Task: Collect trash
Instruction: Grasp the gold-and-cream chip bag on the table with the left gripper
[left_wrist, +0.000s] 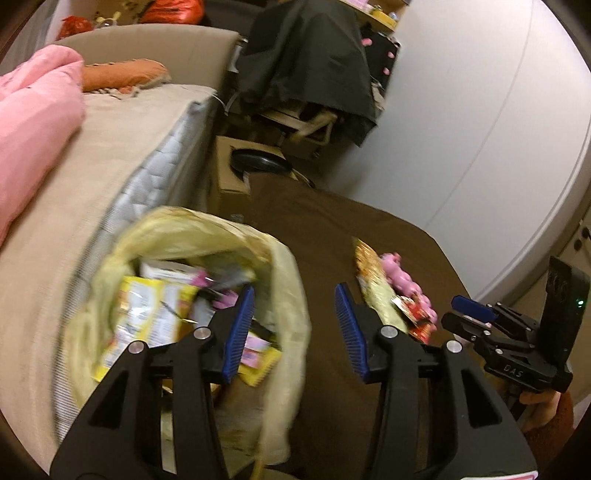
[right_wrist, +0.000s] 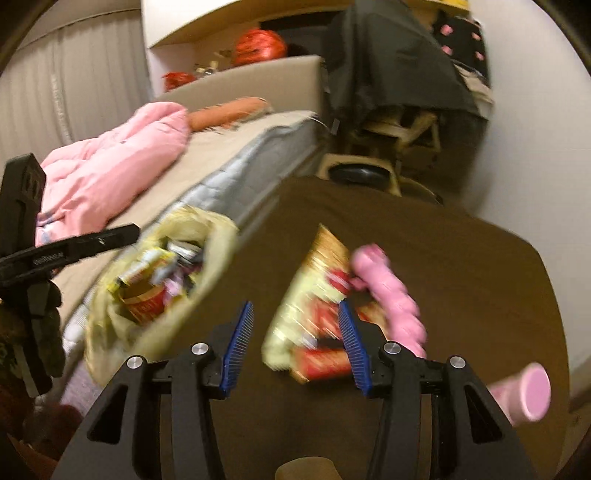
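A yellowish trash bag (left_wrist: 284, 280) full of wrappers stands open between the bed and a brown-covered table; it also shows in the right wrist view (right_wrist: 110, 332). My left gripper (left_wrist: 295, 314) is open and empty at the bag's right rim. A gold and red snack wrapper (right_wrist: 314, 295) lies on the table beside a pink toy (right_wrist: 391, 295); both show in the left wrist view, the wrapper (left_wrist: 373, 284) and the toy (left_wrist: 402, 277). My right gripper (right_wrist: 295, 325) is open, just in front of the wrapper, its right finger over the wrapper's edge.
The brown table cover (right_wrist: 443, 240) fills the middle. A bed (left_wrist: 92, 166) with a pink quilt (left_wrist: 33, 122) lies to the left. A pink cup (right_wrist: 528, 391) lies at the table's right. A chair draped in dark cloth (left_wrist: 306, 62) and a cardboard box (left_wrist: 229, 166) stand behind.
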